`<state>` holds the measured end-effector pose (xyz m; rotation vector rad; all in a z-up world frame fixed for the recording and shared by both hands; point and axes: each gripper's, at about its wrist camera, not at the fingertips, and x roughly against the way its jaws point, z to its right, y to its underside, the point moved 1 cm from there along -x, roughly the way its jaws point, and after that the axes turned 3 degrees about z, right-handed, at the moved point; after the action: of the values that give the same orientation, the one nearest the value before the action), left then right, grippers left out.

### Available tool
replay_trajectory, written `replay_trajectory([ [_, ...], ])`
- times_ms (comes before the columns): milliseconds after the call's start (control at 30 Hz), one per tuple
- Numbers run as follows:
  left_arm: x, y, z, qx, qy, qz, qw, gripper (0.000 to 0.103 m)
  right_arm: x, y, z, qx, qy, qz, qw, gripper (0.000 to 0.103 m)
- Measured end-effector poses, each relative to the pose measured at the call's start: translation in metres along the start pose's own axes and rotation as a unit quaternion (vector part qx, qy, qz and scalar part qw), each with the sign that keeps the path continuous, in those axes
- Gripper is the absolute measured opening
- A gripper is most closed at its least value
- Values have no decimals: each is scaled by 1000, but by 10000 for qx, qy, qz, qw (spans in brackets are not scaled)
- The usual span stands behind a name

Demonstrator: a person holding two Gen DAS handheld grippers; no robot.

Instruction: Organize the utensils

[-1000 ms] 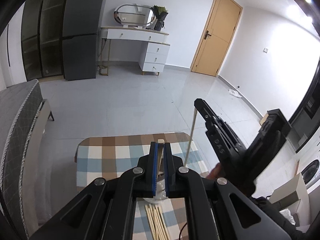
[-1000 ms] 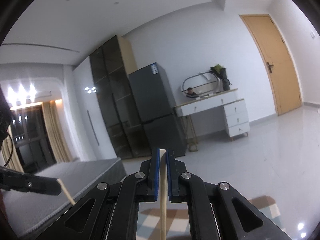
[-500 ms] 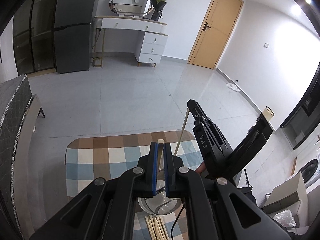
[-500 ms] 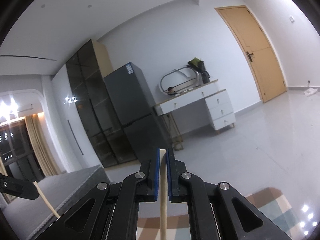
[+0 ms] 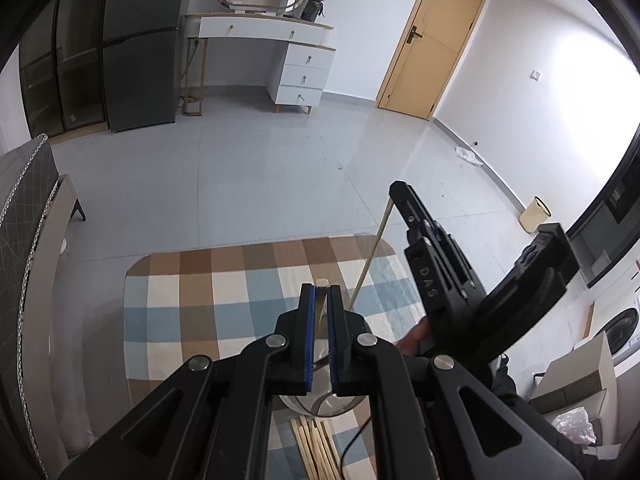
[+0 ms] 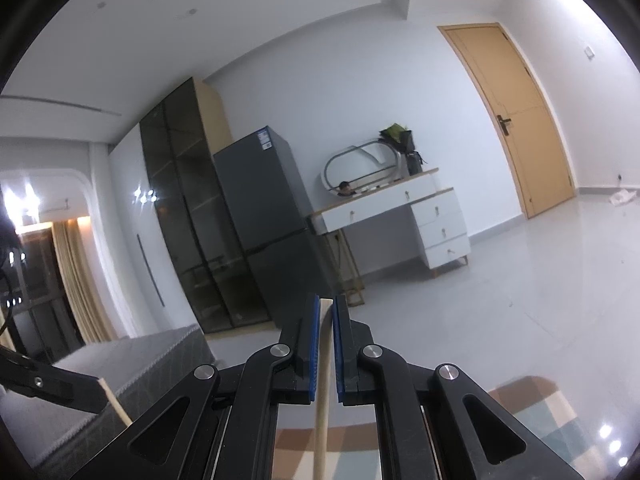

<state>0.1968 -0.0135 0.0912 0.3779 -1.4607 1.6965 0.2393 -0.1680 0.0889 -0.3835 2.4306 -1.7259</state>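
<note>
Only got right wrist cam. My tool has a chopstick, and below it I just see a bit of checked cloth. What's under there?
Observer: A clear glass stands on the checked tablecloth. From the left wrist view, the chopstick in your right tool slants down toward its rim. I can't tell if the end is inside.
Operator: Any more sticks lying on the table?
Observer: Yes. A bundle of loose chopsticks lies flat on the cloth, on the near side of the glass.
</note>
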Motion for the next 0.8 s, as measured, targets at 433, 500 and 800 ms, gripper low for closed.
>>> replay_trajectory([
  [433,-2,8,0,185,-58,-347,9992,16,61,10,-25,710,-1084,-943,9871,9],
  [500,14,12,-6,385,-153,-125,9991,41,77,11,-24,709,-1027,-1057,9865,14],
  [800,99,44,7,575,-703,738,9931,65,165,0,-22,507,-634,-1225,9891,55],
])
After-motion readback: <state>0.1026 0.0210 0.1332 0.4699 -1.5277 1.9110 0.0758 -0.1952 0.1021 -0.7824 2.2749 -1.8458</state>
